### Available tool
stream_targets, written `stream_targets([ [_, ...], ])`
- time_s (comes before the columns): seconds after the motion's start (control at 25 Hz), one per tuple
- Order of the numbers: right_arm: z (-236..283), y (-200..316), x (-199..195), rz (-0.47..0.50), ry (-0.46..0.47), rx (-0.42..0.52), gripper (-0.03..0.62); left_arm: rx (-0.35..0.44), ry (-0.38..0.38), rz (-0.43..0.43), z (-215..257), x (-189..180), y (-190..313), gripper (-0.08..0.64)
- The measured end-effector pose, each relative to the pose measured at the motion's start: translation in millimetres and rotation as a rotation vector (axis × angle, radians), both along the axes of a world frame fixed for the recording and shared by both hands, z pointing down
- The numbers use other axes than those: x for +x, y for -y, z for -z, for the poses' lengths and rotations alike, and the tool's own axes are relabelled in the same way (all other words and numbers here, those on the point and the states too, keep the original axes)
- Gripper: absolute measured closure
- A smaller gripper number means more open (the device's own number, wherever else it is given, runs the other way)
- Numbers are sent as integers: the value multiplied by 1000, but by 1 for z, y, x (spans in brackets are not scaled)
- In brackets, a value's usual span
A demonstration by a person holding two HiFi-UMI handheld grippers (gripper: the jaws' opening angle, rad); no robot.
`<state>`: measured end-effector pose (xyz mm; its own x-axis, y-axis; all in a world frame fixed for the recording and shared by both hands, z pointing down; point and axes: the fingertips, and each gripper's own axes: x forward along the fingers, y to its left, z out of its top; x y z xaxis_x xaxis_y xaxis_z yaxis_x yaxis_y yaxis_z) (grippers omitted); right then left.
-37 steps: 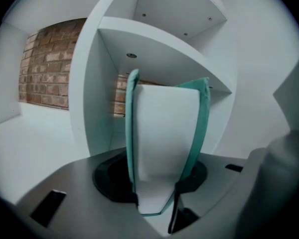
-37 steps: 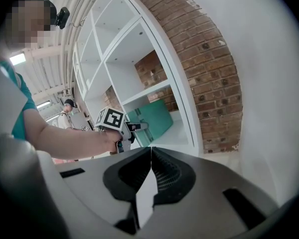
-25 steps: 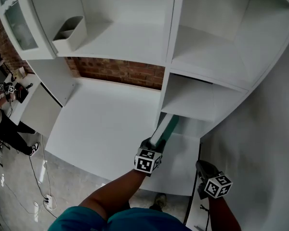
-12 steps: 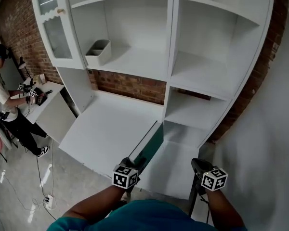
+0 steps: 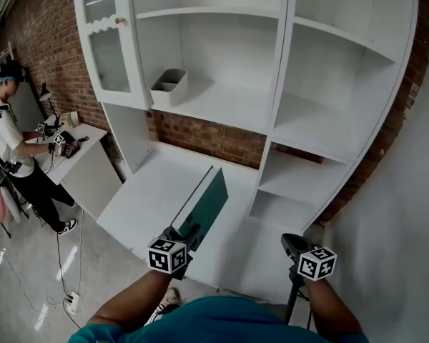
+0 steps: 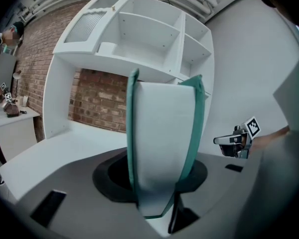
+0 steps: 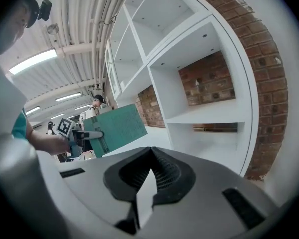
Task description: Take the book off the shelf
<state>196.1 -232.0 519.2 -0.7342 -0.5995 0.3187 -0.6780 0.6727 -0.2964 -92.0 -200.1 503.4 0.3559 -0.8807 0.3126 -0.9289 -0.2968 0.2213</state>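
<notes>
A thin teal-covered book (image 5: 204,204) stands on edge above the white desk surface (image 5: 146,191), clear of the shelf compartments. My left gripper (image 5: 180,236) is shut on its near end. In the left gripper view the book (image 6: 162,148) rises between the jaws, white pages facing me, teal covers on both sides. The right gripper view shows the book (image 7: 117,127) and the left gripper (image 7: 92,135) at the left. My right gripper (image 5: 292,245) hangs at the lower right, beside the low compartments, its jaws shut on nothing (image 7: 144,183).
The white shelf unit (image 5: 311,131) has open compartments on the right and a glass door (image 5: 111,45) at upper left. A grey bin (image 5: 169,86) sits on a middle shelf. A person (image 5: 14,145) stands at a side table on the far left. Cables lie on the floor (image 5: 64,299).
The book has come out of the low right compartment and moved left and toward me with the left gripper. The head view has tilted up. The right gripper has barely moved.
</notes>
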Motion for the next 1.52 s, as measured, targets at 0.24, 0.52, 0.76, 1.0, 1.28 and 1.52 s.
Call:
stream_targets([
  [0.24,12,15,-46,-77,20,20,571,14,12,-91,13,-53,40,393],
  [0.52,15,27,-88,-125,18,12,571,15,39,-161,14,-89,68,393],
  [0.76,19,42,-98,-109,1,12,571,8,17,-138,8,-102,84,393],
  [1.0,15,58,-104,-87,-14,15,571,-10,31,-128,-4,-104,92,393],
  [1.28,10,69,-114,-66,-22,15,571,-22,61,-123,-12,-108,95,393],
  [1.52,3,70,-119,-52,-23,6,571,-47,73,-116,-26,-112,91,393],
])
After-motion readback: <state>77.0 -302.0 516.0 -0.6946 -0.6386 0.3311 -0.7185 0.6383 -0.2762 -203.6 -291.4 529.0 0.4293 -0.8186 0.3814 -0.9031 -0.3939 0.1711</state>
